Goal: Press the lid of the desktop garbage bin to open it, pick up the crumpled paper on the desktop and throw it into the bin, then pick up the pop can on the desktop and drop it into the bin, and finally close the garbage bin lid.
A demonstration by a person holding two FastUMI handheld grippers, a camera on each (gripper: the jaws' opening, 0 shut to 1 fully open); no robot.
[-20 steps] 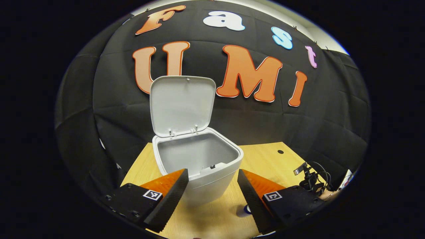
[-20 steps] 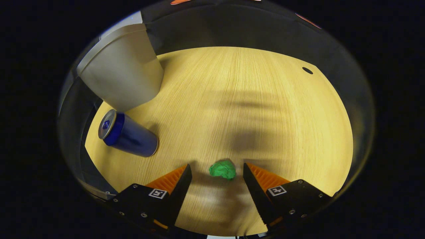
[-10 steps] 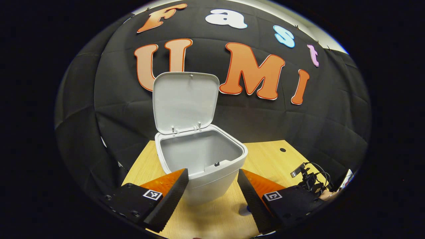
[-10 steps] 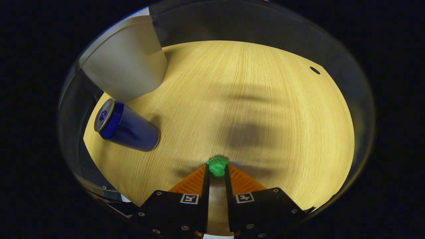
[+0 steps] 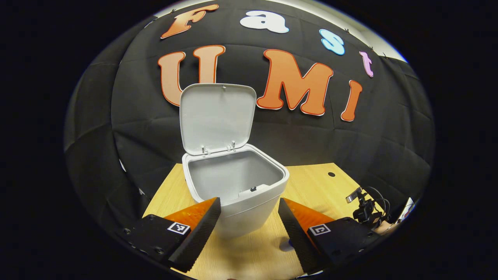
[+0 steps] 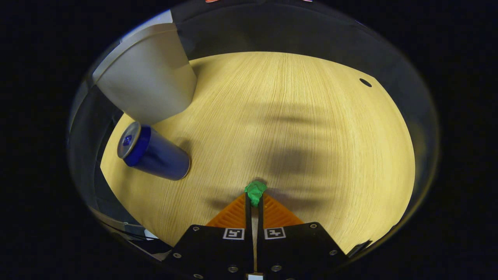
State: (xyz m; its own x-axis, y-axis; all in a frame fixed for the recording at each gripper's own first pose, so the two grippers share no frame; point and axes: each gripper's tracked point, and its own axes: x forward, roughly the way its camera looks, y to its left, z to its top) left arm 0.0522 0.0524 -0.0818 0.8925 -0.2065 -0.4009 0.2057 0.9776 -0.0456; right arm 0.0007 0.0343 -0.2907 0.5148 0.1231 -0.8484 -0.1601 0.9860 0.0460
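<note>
Paper, a crumpled green ball [image 6: 255, 191], sits pinched at the tips of our right tongs [image 6: 254, 199] above the pale wooden worktop [image 6: 311, 128]. Our left tongs [image 5: 249, 212] hang wide apart, holding nothing, before the white plastic bin [image 5: 249, 198], its lid [image 5: 216, 116] upright. The blue can [image 6: 155, 157] stands beside the bin.

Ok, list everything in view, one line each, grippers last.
garbage bin: one, white, standing on the table.
lid: one, white, standing open at the bin's rear edge.
crumpled paper: one, green, pinched at the right hand-held gripper's tips.
pop can: one, blue, upright beside the bin.
table: one, light wood.
cables: one black bundle, at the table's edge.
left hand-held gripper: open, in front of the bin.
right hand-held gripper: shut on the paper.
</note>
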